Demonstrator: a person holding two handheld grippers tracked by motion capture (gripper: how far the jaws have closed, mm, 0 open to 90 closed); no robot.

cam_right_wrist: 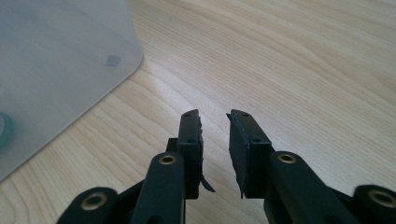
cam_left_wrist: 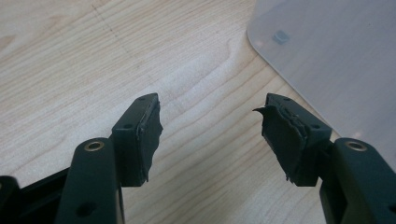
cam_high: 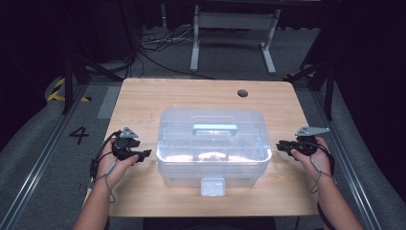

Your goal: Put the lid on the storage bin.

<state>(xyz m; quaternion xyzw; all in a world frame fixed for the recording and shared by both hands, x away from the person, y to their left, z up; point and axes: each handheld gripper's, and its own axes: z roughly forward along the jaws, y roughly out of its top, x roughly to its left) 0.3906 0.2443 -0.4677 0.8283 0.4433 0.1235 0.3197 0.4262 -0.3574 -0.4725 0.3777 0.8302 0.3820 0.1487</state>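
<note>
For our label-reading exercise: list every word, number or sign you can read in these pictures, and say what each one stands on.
"4": painted in black on the grey floor left of the table.
Yellow-and-black hazard stripes: a sign without words, on the floor farther back.
The clear plastic box bears no readable text.

A: What lies past the pale wooden surface (cam_high: 143, 96)?
B: Grey floor (cam_high: 306, 52), loose black cables (cam_high: 158, 45) at upper left, a white desk frame (cam_high: 234, 28) at top centre, darkness beyond.

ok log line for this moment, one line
left gripper open | right gripper open, narrow gap | both flank clear lidded box | nothing held
</note>
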